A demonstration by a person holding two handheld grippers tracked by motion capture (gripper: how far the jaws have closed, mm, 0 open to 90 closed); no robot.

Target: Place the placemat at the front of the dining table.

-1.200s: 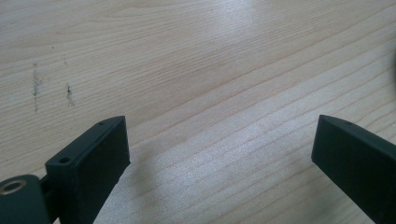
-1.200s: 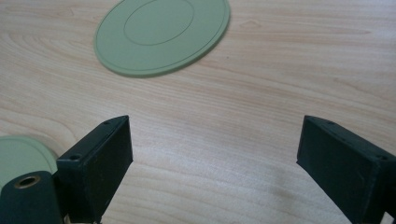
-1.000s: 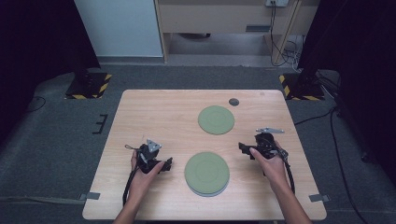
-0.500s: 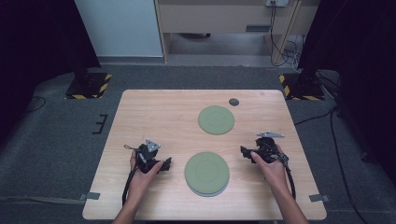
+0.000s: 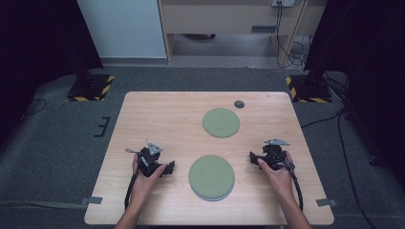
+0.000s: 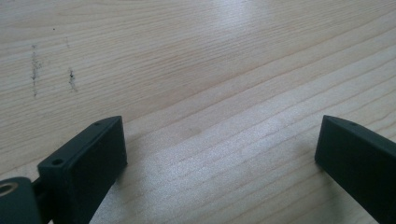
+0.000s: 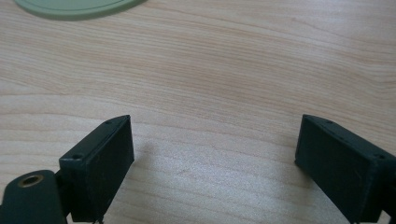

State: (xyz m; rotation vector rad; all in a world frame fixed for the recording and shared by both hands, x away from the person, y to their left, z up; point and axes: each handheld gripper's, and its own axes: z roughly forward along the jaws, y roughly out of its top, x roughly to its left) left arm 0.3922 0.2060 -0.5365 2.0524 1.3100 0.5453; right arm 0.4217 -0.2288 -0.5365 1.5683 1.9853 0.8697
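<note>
Two green plates lie untouched while the right gripper (image 5: 255, 156) has edged toward the near plate (image 5: 211, 177), both grippers' jaws spread empty.

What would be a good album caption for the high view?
Two hands rest open-jawed grippers, left gripper and right gripper, on a wooden table beside a stack of green plates.

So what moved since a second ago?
Only the right gripper shifted a little, sliding toward the person's edge of the table, jaws open over bare wood with nothing between them. The left gripper stayed put, open too. The near green plate, the far green plate and the small dark disc did not move.
</note>
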